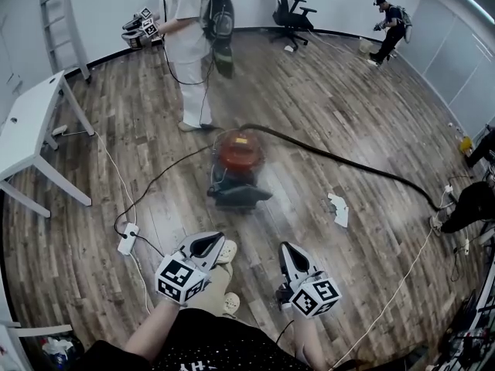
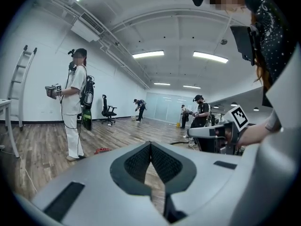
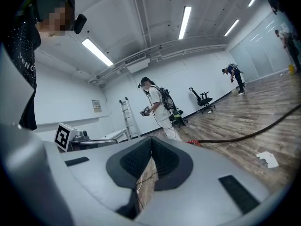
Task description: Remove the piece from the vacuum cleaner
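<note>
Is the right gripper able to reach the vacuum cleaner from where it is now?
Probably not yet: the vacuum cleaner sits ahead of the right gripper across the floor. Nothing blocks the way, but its fingers are shut and it must move closer.

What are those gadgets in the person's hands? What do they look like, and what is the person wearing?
The left gripper and right gripper are pale grey plastic shells, each tapering to two jaws lined with black textured pads. At the rear of each sits a white cube printed with black square markers. The person wears a black top with small white print.
</note>
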Tool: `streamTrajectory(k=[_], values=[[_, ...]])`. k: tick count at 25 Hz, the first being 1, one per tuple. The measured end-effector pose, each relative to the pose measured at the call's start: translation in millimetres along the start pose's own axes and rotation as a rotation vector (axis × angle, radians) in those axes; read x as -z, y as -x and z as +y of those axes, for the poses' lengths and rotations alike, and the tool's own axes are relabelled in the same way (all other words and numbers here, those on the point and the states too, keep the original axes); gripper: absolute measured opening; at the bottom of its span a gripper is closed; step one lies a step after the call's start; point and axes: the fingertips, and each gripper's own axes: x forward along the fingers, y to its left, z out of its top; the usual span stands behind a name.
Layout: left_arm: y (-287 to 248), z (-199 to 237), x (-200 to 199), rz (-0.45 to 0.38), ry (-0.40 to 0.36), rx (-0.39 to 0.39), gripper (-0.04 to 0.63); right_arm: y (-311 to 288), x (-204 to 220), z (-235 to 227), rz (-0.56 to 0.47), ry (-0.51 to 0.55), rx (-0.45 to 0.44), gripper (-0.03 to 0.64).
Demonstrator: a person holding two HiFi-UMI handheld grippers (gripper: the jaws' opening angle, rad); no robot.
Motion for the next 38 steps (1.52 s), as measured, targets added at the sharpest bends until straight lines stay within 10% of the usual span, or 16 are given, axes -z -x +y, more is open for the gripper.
streamTrajectory(k=[26, 38], values=[[-207.5, 163.2, -54.5, -0.059, -0.026, 0.116, 0.009, -221.1, -69.9, -143.3, -0.026, 0.076, -0.046, 0.011], [-246.8, 210.1, 25.1, -0.03, -0.066, 0.068, 0.009, -272.6, -4.3, -185.2, -0.039, 0.092, -0.128, 0.011]])
